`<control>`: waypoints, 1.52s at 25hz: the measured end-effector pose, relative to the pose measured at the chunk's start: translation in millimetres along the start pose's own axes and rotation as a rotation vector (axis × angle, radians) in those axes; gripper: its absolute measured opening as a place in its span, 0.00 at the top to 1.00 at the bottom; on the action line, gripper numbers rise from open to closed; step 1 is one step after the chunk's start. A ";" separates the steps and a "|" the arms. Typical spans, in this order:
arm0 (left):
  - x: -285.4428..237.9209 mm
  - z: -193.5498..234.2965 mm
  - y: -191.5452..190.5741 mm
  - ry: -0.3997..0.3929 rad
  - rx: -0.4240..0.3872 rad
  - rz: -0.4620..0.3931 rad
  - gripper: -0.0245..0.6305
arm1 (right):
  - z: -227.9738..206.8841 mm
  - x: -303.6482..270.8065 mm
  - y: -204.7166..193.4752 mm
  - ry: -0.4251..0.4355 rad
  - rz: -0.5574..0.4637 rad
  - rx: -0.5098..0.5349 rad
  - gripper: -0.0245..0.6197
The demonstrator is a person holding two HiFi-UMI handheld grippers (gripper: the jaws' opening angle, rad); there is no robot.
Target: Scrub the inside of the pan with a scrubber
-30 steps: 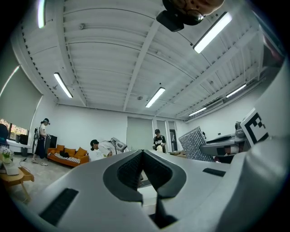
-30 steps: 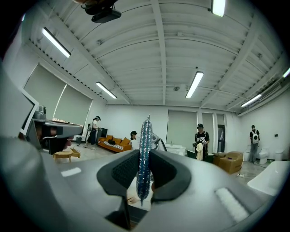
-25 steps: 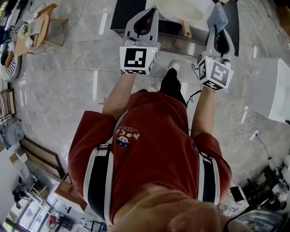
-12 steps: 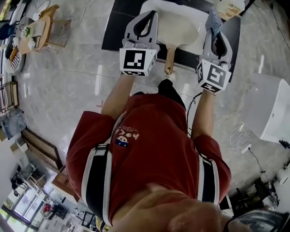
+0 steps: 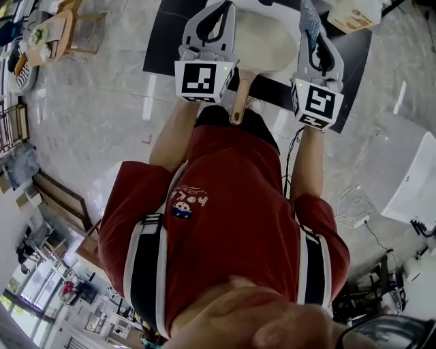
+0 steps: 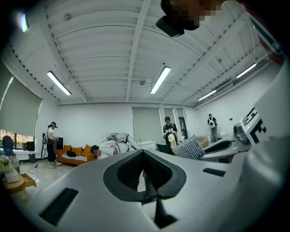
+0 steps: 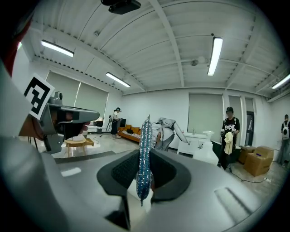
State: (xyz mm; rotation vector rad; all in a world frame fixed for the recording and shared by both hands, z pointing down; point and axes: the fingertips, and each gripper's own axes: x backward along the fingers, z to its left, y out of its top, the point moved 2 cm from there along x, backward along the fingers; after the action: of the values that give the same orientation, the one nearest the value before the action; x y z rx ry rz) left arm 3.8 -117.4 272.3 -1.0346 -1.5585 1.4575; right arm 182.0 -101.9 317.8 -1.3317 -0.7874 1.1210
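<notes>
Pan (image 5: pixel 269 41) and scrubber (image 5: pixel 308 15) are not touching, as far as I can see. The pan is a pale, cream-coloured one with a wooden handle (image 5: pixel 238 102), and it sits on a black table (image 5: pixel 163 34) right in front of the person, handle pointing back toward them. Seen from above, it lies between the two grippers and below them. The right gripper (image 5: pixel 310 33) has its jaws clamped on the scrubber, a blue sparkly pad held edge-on so it sticks out past the tips (image 7: pixel 145 154). The left gripper (image 5: pixel 219 15) has its jaws closed together with nothing between them (image 6: pixel 143 156); it isn't on the handle. Both grippers are held up and pointed out across the room rather than down into the pan, since their own views show the ceiling lights and people standing by the far wall. So I'd say the scrubber is picked up and ready, but the scrubbing itself looks not yet begun: the pad has to come down inside the pan, and the pan probably wants steadying by its handle.
</notes>
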 end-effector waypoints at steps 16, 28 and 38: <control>-5.4 49.8 -74.6 -0.017 0.065 0.076 0.95 | 98.0 -45.0 -77.1 0.408 0.333 0.202 0.83; 2.4 76.3 -115.6 -0.009 0.105 0.150 0.95 | 153.1 -63.3 -153.3 0.814 0.644 0.147 0.83; 6.5 80.4 -133.8 -0.007 0.129 0.204 0.95 | 188.8 -51.2 -190.3 0.994 0.792 0.049 0.83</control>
State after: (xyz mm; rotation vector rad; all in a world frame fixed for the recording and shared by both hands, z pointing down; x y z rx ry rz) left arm -81.2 -146.1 400.2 -1.1384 -1.3755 1.6780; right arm 22.0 -66.3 536.0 -1.9507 0.5394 0.8439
